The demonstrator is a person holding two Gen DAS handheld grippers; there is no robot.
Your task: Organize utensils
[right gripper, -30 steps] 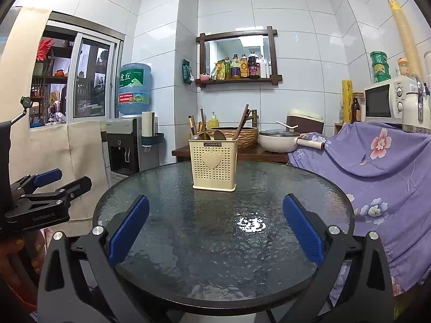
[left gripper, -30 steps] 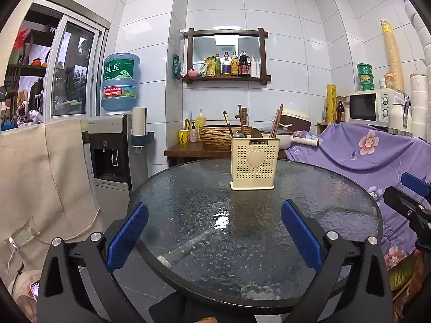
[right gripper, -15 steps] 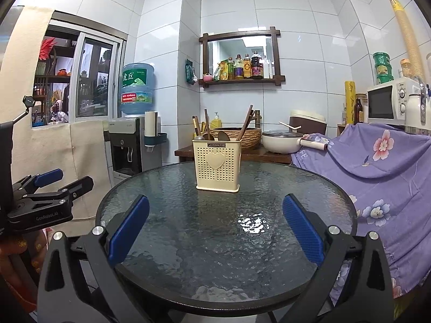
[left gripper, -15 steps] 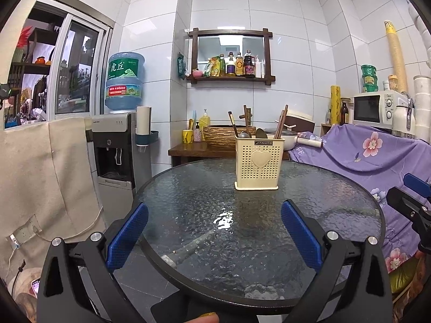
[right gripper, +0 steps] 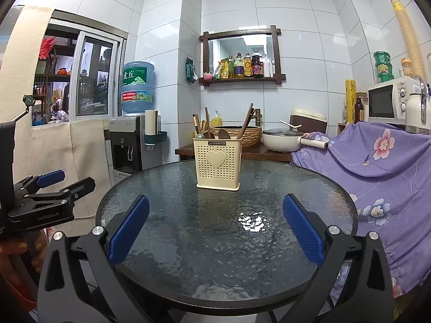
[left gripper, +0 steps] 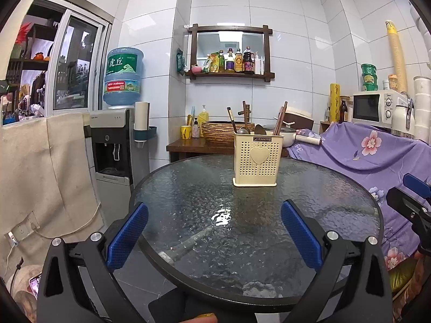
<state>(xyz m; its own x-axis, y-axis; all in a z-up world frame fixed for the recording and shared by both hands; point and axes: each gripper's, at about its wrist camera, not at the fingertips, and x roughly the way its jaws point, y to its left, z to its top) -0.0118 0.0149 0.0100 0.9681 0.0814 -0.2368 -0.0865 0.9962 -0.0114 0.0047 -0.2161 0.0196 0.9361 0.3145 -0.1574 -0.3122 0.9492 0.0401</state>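
Cream holder (left gripper: 255, 158) labelled JIANHAO, glass table (left gripper: 188, 202)

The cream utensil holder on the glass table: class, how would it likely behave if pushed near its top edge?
The utensil holder stands tall on a small base, so a high push would probably tip it. Its perforated plastic walls suggest it is light, and the table looks glossy, so a low push may slide it instead. The utensils lean loosely and would likely shift.
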